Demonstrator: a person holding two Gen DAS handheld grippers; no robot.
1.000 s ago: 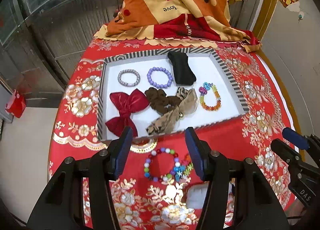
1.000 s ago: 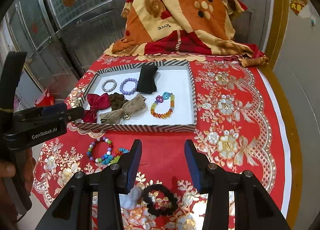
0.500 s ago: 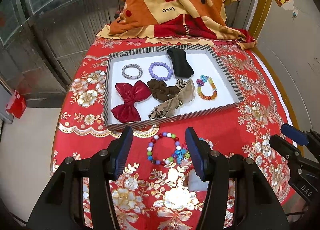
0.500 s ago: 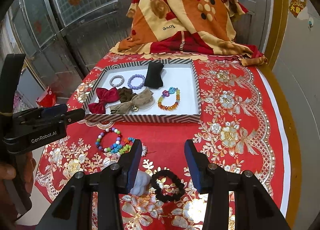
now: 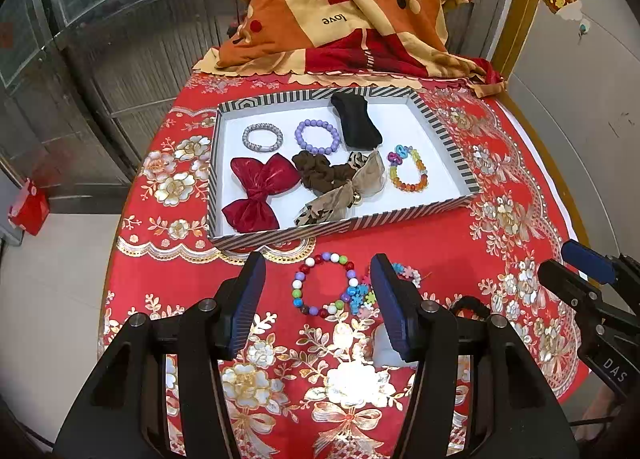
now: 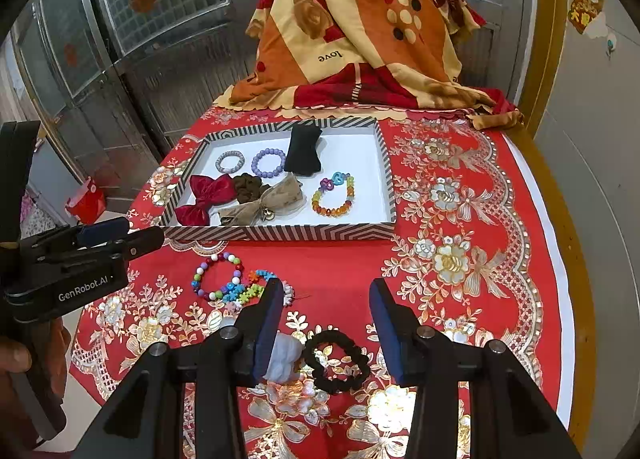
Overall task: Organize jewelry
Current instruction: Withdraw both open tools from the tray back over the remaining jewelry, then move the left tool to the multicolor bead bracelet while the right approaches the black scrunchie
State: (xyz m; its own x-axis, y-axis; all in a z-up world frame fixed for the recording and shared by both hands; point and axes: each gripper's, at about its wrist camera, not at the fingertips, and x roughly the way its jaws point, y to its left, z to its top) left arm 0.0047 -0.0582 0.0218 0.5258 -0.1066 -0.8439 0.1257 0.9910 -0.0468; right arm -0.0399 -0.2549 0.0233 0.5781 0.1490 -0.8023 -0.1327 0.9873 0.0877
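Tray: I read the striped-rim white tray [image 5: 444, 131] as mostly filled. It holds a silver-grey bracelet [image 5: 262, 137], a purple bead bracelet [image 5: 317, 136], a black fabric hair band [image 5: 356, 121], a shiny red bow [image 5: 260, 191], a brown scrunchie [image 5: 320, 173], a tan patterned bow [image 5: 344, 195] and an amber-and-rainbow bead bracelet [image 5: 408, 169].

Still out: four pieces lie on the red floral tablecloth [image 6: 460, 219], near the tray's front edge: a multicoloured round-bead bracelet [image 5: 325, 284], a pastel flower-bead bracelet [image 6: 256, 289] touching it, a black scrunchie [image 6: 336, 361], and a pale blue-white fluffy piece [image 6: 282, 357] just beside that.

Progress: by my judgement well past halfway; seven in, four to go.

Left gripper [image 5: 318, 301]: jaws spread wide, nothing between them, lined up over the round-bead bracelet.

Right gripper [image 6: 324, 325]: jaws apart and empty, with the black scrunchie lying between the fingers' line.

Next: I'd expect either of those two pieces to go first.
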